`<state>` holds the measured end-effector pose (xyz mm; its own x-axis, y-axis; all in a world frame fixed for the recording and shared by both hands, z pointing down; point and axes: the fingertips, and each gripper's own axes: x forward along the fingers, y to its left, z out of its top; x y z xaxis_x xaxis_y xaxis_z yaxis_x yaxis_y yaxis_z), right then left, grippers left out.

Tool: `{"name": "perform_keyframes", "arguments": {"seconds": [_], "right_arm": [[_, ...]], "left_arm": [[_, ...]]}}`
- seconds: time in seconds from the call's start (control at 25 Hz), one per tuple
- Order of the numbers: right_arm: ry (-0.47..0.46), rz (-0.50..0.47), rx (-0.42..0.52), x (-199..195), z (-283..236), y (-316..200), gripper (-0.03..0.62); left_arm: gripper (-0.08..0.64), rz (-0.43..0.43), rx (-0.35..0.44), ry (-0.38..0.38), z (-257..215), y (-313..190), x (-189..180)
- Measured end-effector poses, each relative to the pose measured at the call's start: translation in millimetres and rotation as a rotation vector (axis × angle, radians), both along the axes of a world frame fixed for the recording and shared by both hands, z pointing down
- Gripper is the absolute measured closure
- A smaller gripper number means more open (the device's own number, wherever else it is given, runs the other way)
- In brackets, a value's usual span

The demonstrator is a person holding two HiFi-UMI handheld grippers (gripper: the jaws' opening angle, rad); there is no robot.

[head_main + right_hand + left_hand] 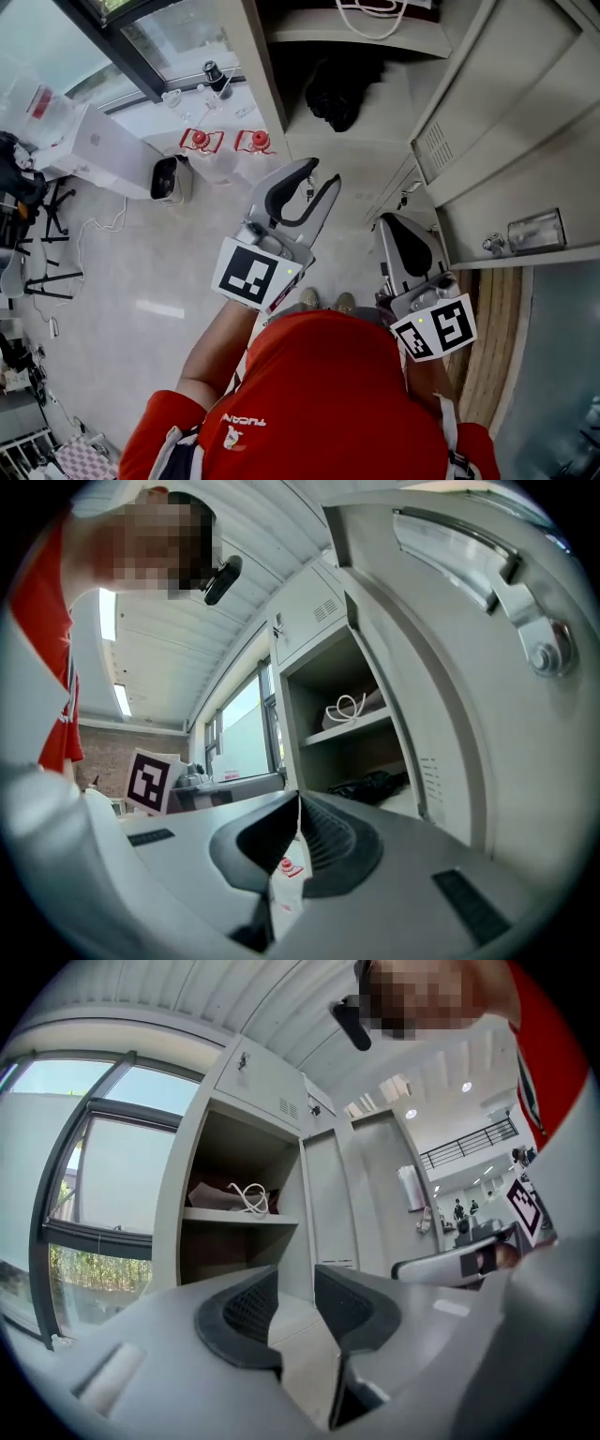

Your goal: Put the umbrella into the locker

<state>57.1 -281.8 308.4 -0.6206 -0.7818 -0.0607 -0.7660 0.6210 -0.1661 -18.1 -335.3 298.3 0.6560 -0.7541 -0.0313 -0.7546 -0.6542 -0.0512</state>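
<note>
The black folded umbrella (333, 94) lies inside the open grey locker (272, 84), on the floor of its lower compartment; the right gripper view also shows the umbrella (370, 785). My left gripper (323, 173) is held level in front of the locker, apart from it, its jaws open by a narrow gap with nothing between them (296, 1283). My right gripper (392, 223) sits lower and to the right, beside the door, with its jaws shut and empty (299, 803).
A white cable (375, 14) lies on the locker's upper shelf. The locker door (506, 122) stands swung open on the right, with a metal latch (530, 230). On the floor to the left are a white box (103, 150), a small camera (167, 178) and two red items (200, 141).
</note>
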Motion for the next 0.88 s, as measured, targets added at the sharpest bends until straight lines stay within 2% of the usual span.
{"name": "perform_keyframes", "arguments": {"seconds": [0.2,0.28,0.64,0.88], "right_arm": [[-0.022,-0.031,0.043,-6.1,-14.0,6.5,0.588],[-0.027,-0.037,0.051,-7.2,-17.5,7.8,0.588],[-0.033,-0.061,0.065,-8.4,-20.9,13.5,0.589],[-0.024,-0.079,0.048,-10.9,-15.3,17.5,0.591]], "left_arm": [[0.513,-0.014,-0.004,0.022,-3.5,19.6,-9.3],[0.551,-0.015,0.017,0.026,-3.8,22.9,-10.3],[0.555,0.045,0.043,0.076,-10.4,43.2,2.5],[0.555,0.055,-0.012,0.084,-1.6,48.8,6.6]]}}
